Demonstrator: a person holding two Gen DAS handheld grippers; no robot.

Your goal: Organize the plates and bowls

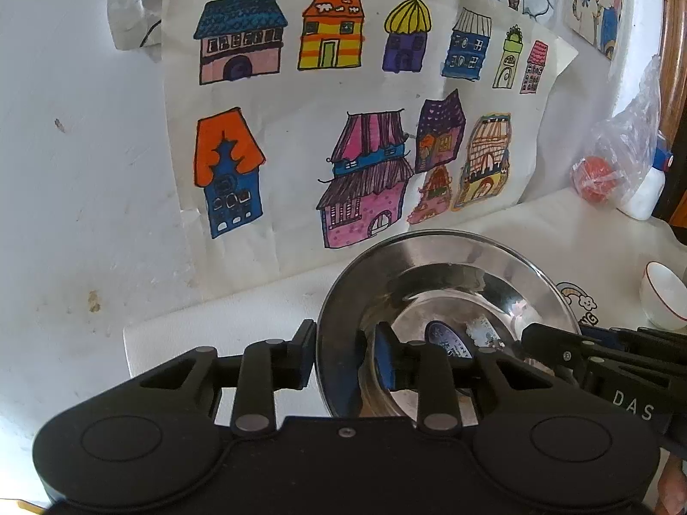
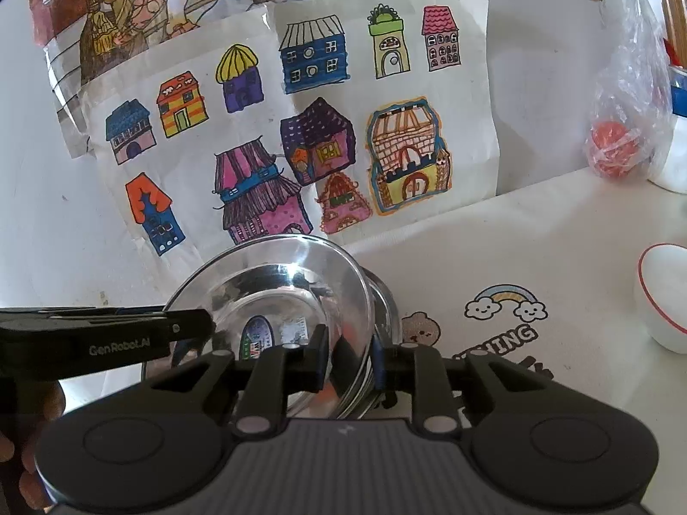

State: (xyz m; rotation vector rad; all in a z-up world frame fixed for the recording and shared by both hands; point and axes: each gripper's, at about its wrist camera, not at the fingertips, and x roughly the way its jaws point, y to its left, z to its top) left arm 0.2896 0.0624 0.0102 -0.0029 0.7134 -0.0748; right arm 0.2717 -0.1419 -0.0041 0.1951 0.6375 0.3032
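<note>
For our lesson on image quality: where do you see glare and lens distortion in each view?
Left wrist view: bright glare streaks on the steel plate; the fisheye bends the houses drawing and darkens the corners. Right wrist view: highlights glint on the plate, and the white bowl at the edge looks stretched.

Shiny silver plate (image 1: 446, 283), red-rimmed white bowl (image 1: 663, 296)
</note>
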